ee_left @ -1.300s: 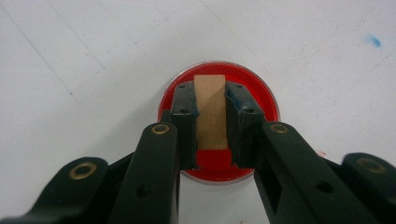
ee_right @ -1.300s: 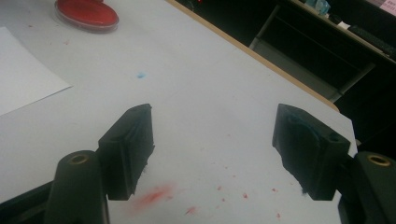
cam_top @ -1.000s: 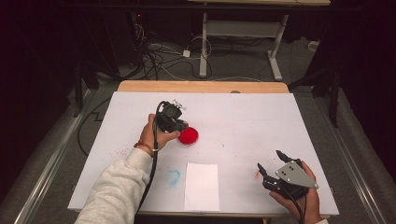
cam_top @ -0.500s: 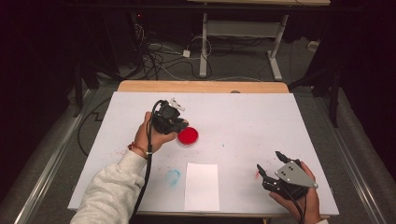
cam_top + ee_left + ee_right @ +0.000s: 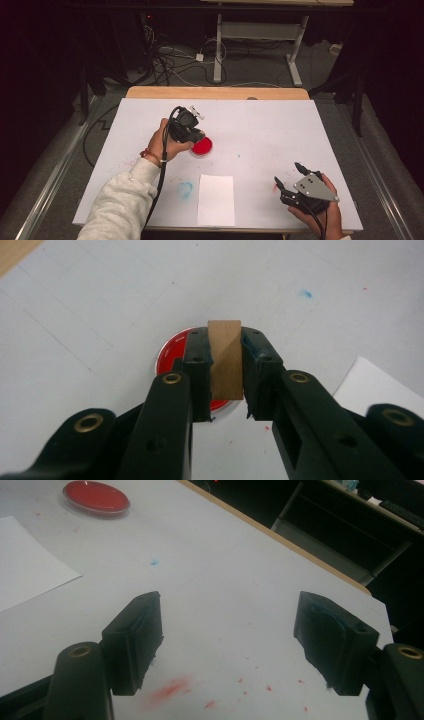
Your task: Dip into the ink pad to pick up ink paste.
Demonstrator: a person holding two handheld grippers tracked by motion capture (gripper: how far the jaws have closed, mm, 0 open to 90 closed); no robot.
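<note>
1. High view: the left gripper [image 5: 192,134] hung over the near-left edge of the red dish [image 5: 202,146], which sat left of centre on the white table [image 5: 270,130]. Its jaws were hidden under the hand, so their state could not be told there.
2. High view, against the earlier frames: the left hand had shifted only slightly. A second ago the dish showed clear to the gripper's right, and now the gripper overlapped its rim. The dish itself had not moved.
3. High view: the right gripper [image 5: 292,181] rested near the table's front right corner, jaws spread, well apart from the dish. It sat where it had been in both earlier frames.
4. High view: a paper sheet [image 5: 215,199] lay at the front edge, with a blue smudge [image 5: 185,188] just left of it. Neither had changed.
5. Left gripper view: the jaws were clamped on a wooden block [image 5: 226,359], held upright between the pads [image 5: 199,365]. The block stood above the dish [image 5: 170,352], and whether it touched the red could not be told.
6. Right gripper view: the jaws stood wide apart with nothing between them, over red specks [image 5: 172,689] on the table. The dish [image 5: 96,497] lay far off at upper left, and the sheet [image 5: 25,567] at left.
</note>
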